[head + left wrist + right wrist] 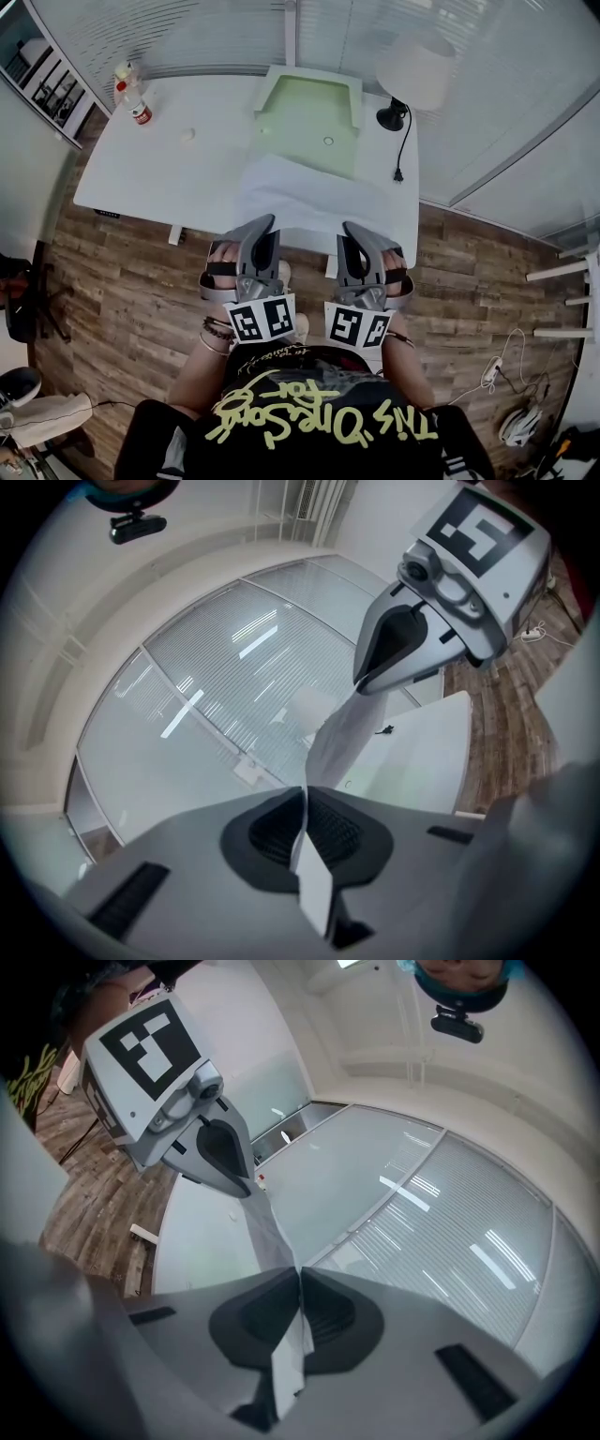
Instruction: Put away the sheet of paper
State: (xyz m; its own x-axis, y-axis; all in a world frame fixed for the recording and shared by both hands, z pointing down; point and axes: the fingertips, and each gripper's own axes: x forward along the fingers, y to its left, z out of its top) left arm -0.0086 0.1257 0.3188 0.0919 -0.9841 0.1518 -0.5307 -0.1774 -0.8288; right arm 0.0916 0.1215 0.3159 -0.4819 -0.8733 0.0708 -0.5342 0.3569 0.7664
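Note:
A white sheet of paper point(302, 195) is held up over the near edge of the white table point(159, 173), its far part hanging toward the tabletop. My left gripper point(265, 225) is shut on its near left corner and my right gripper point(349, 231) on its near right corner. In the left gripper view the paper point(339, 735) runs from my closed left gripper point(302, 810) across to the right gripper point(412, 658). In the right gripper view the paper point(269, 1230) stretches from the right gripper point(300, 1290) to the left gripper point(225, 1162). A pale green tray point(302, 127) with a white rim lies behind the paper.
A white-shaded desk lamp point(415, 67) with a black base and cord stands at the table's far right. At its far left are a spray bottle point(132, 96) and a small white object point(188, 134). Glass walls with blinds lie beyond, wood floor all round, and cables on the floor at right point(506, 375).

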